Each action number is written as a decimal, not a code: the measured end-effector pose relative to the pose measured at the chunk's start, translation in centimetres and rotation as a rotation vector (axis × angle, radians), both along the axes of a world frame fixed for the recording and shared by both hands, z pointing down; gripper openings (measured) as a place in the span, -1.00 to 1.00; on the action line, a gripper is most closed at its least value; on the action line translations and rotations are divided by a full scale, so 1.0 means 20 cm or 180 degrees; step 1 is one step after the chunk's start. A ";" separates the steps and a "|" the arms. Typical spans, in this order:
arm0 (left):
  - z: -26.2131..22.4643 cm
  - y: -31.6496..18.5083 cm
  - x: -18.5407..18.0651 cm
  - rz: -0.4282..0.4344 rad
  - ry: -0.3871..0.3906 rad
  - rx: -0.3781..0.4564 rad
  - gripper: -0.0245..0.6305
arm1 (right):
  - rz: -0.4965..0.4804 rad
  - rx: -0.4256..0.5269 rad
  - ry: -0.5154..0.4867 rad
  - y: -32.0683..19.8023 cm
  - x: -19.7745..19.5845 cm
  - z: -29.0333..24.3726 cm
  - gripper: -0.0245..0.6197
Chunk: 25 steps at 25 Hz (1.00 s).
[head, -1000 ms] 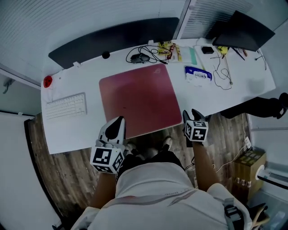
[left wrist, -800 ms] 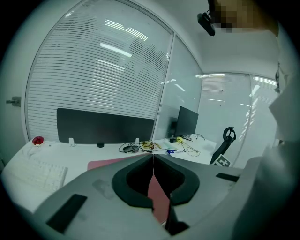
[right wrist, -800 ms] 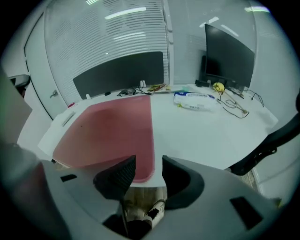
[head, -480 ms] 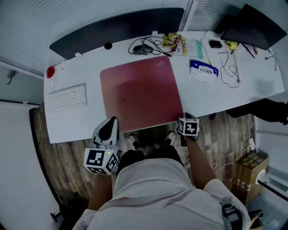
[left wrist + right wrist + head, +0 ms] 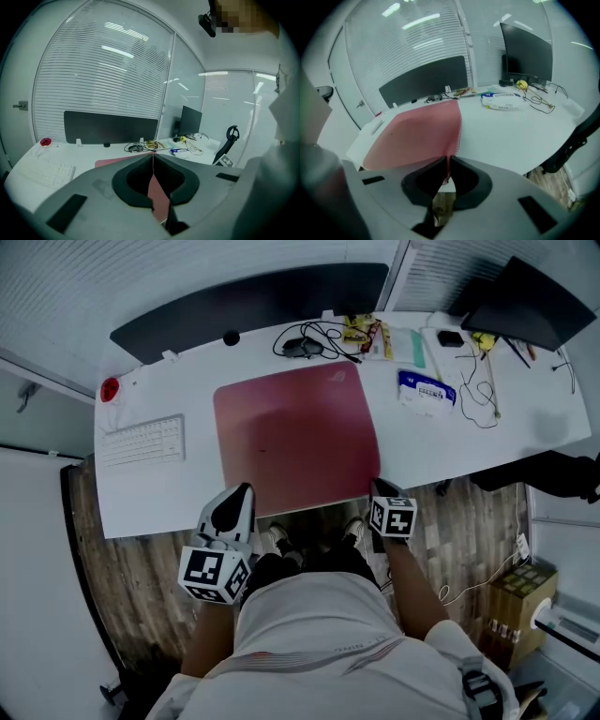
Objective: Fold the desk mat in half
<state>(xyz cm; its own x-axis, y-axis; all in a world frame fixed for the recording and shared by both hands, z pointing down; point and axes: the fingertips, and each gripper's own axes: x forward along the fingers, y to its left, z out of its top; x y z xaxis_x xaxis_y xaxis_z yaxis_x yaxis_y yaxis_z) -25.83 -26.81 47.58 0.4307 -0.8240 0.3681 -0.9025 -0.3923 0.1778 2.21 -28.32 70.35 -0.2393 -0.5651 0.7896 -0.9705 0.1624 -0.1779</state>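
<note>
The red desk mat lies flat in the middle of the white desk. My right gripper is at the mat's near right corner. Its jaws are closing, and in the right gripper view the corner edge of the mat runs straight in between the tips of the right gripper, pinched there. My left gripper sits at the desk's front edge by the near left corner, jaws shut. In the left gripper view the tips of the left gripper meet, with the mat beyond them.
A white keyboard lies left of the mat, with a red round object behind it. At the back are a mouse with cables, a blue-white packet, a monitor and a dark divider panel. A cardboard box stands on the floor.
My right gripper moved in from beside the desk to the mat's near right corner and its jaws closed from wide open onto the edge. The left gripper has barely shifted.
</note>
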 end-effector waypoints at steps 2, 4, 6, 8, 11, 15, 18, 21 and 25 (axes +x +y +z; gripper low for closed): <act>-0.01 0.00 -0.01 0.0015 0.0013 0.0027 -0.88 | -0.0151 0.0215 -0.0119 -0.01 -0.08 -0.12 -0.67; -0.02 0.01 -0.03 0.0021 0.0023 0.0060 -0.88 | -0.0344 0.0371 -0.0289 0.00 -0.19 -0.24 -0.67; -0.03 0.02 -0.06 0.0001 0.0037 0.0092 -0.88 | -0.0536 0.0466 -0.0440 -0.01 -0.32 -0.33 -0.67; -0.04 0.04 -0.11 -0.0035 0.0052 0.0116 -0.88 | -0.0723 0.0547 -0.0533 -0.01 -0.46 -0.39 -0.67; -0.05 0.09 -0.21 -0.0117 0.0044 0.0137 -0.88 | -0.1004 0.0635 -0.0571 -0.01 -0.69 -0.45 -0.67; -0.04 0.18 -0.41 -0.0308 0.0029 0.0131 -0.88 | -0.1384 0.0650 -0.0604 0.02 -1.01 -0.45 -0.67; -0.03 0.23 -0.56 -0.0470 0.0018 0.0128 -0.88 | -0.1621 0.0617 -0.0588 0.04 -1.24 -0.40 -0.67; -0.01 0.31 -0.72 -0.0657 0.0007 0.0101 -0.88 | -0.1710 0.0525 -0.0587 0.08 -1.43 -0.34 -0.66; 0.01 0.40 -0.93 -0.0910 0.0017 0.0070 -0.88 | -0.1890 0.0186 -0.0508 0.16 -1.65 -0.20 -0.66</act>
<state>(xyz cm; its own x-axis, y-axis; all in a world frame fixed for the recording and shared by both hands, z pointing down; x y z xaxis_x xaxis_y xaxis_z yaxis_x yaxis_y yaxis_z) -44.40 -18.75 47.87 0.1817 -0.9200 0.3473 -0.9761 -0.1259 0.1770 -30.74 -25.09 66.43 -0.6388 -0.3405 0.6899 -0.6737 0.6807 -0.2879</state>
